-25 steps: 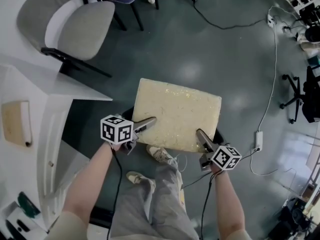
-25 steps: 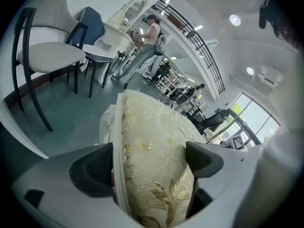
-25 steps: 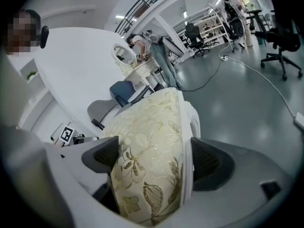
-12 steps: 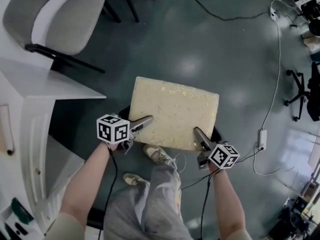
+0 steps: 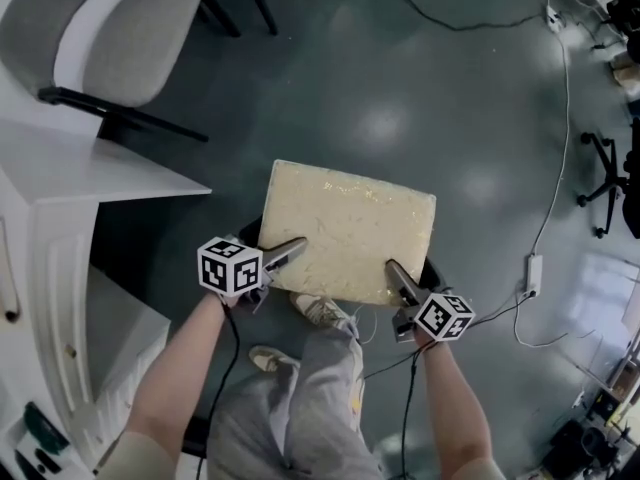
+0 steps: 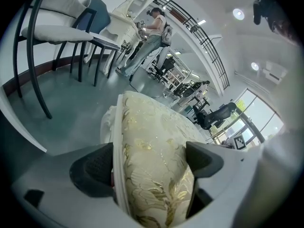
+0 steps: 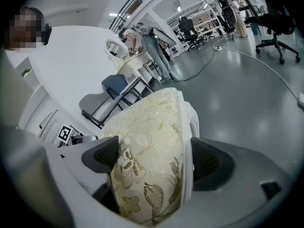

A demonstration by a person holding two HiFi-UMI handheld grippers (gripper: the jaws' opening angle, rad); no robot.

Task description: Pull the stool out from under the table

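Observation:
The stool [image 5: 348, 230] has a cream cushion with gold leaf pattern and stands on the dark floor, right of the white table [image 5: 60, 183]. My left gripper [image 5: 282, 252] is shut on the cushion's near left edge. My right gripper [image 5: 400, 280] is shut on its near right edge. In the left gripper view the stool cushion [image 6: 152, 160] fills the gap between the dark pads [image 6: 95, 167]. The right gripper view shows the stool cushion [image 7: 149, 165] squeezed between both pads [image 7: 206, 163].
A grey chair [image 5: 130, 38] stands at the upper left by the table. A cable [image 5: 555, 168] with a power block [image 5: 530, 273] runs along the floor at the right. An office chair base [image 5: 605, 183] is at the far right. The person's feet [image 5: 320, 310] are just below the stool.
The stool and both grippers hold the same grip. The table and grey chair have slid slightly left and up in the head view.

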